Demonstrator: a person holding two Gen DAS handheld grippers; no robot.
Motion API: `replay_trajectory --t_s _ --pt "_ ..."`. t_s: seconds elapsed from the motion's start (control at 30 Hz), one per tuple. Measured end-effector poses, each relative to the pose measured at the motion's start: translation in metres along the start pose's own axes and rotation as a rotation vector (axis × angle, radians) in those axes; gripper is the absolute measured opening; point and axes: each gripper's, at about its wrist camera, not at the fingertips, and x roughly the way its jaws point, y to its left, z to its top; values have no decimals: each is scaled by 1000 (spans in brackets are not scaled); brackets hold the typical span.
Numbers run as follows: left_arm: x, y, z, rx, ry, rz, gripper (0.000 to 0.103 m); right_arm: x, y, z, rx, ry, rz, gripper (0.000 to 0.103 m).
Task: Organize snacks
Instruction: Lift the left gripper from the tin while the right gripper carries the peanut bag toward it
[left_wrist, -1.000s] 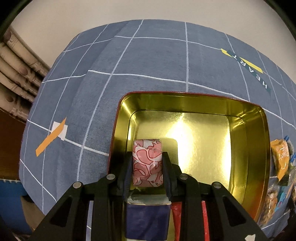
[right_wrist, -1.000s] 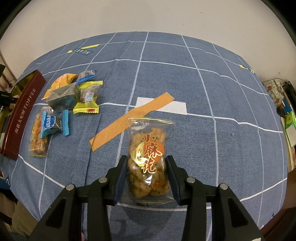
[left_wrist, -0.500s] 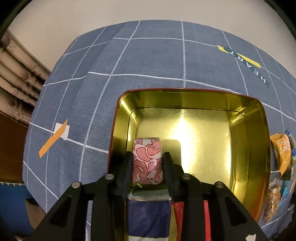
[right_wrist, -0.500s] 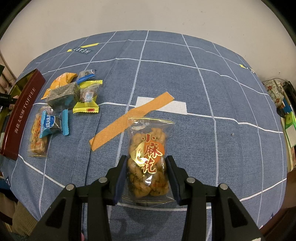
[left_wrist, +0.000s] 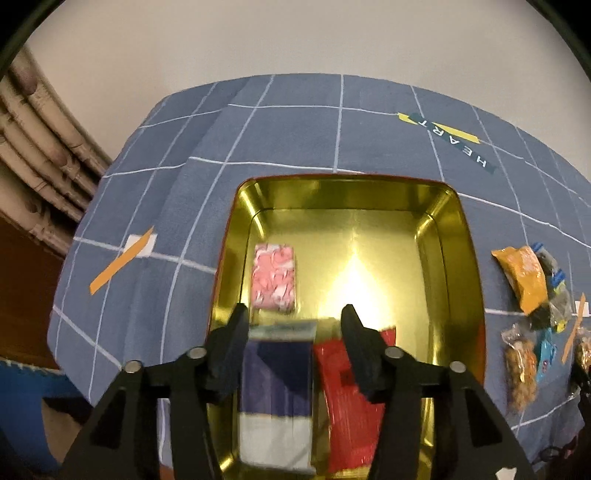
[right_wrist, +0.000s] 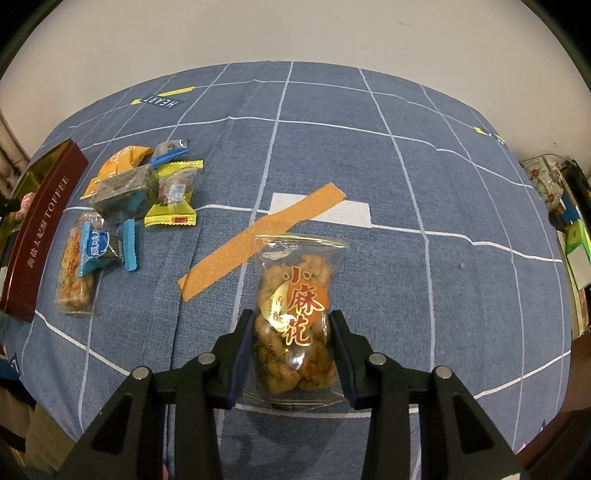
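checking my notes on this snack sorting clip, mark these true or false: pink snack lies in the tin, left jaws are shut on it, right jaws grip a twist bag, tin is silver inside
1. The pink snack lies in the tin: true.
2. The left gripper is shut on it: false, its jaws are open and hold nothing.
3. The right gripper grips the twist bag: true.
4. The tin is silver inside: false, gold.

both grippers are showing matte black angular frames; the left gripper and the right gripper are each carrying four round silver screws and dark tapered fingers.
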Motion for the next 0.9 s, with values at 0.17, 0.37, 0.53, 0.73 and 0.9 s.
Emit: replay_trajectory --t_s 0.17,0.37,0.53,0.73,0.9 --pt "-21 4 -22 -43 -45 -31 57 -7 0 0 11 -11 -10 40" --pt "-32 17 -41 -104 -63 -46 65 -31 9 10 10 -59 -9 40" --pt "-37 27 -48 -133 -67 -63 65 -49 44 29 -50 -96 53 40" --pt "-41 53 -65 -229 -73 -31 67 -56 113 46 -160 -101 153 40" --pt "-39 74 -82 -310 -54 -8 67 -66 175 58 -223 -99 275 40"
